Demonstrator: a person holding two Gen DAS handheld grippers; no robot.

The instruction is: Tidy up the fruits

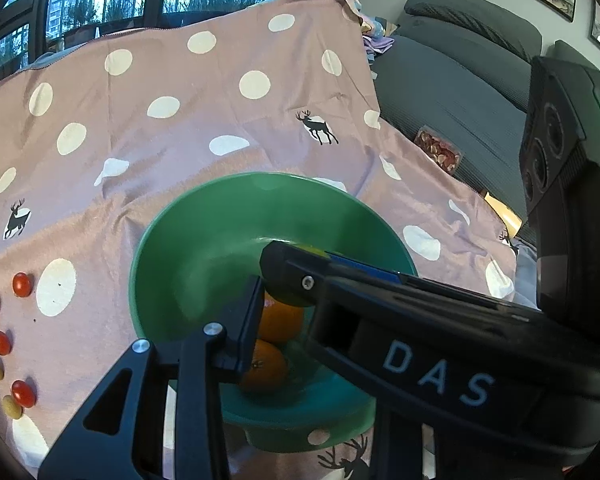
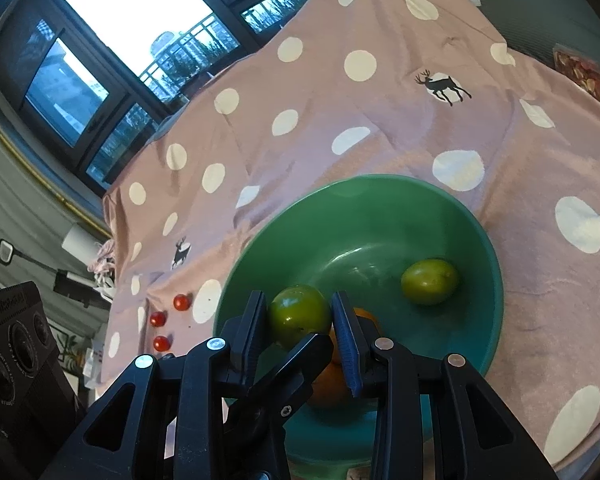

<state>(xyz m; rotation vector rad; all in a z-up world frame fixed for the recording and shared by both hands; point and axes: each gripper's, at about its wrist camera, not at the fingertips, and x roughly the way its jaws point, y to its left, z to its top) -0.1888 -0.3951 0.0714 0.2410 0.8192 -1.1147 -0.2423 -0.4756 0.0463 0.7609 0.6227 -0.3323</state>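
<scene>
A: Which step is this?

B: Dropping fruit in, I'd say. The right gripper [image 2: 300, 320] has its fingers closed around a green fruit [image 2: 299, 316] just over the green bowl [image 2: 488, 240], where another green fruit [image 2: 430, 282] and oranges [image 1: 282, 320] lie.

A: And the left gripper [image 1: 284, 292]?

B: Its fingers stand apart, holding nothing. Next, the right should spread and release; cherry tomatoes [image 1: 22, 284] wait on the bedspread [image 1: 180, 128].

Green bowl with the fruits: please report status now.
Right gripper shut on round green fruit over green bowl. Left gripper beside it, state unclear. Oranges beneath.
</scene>
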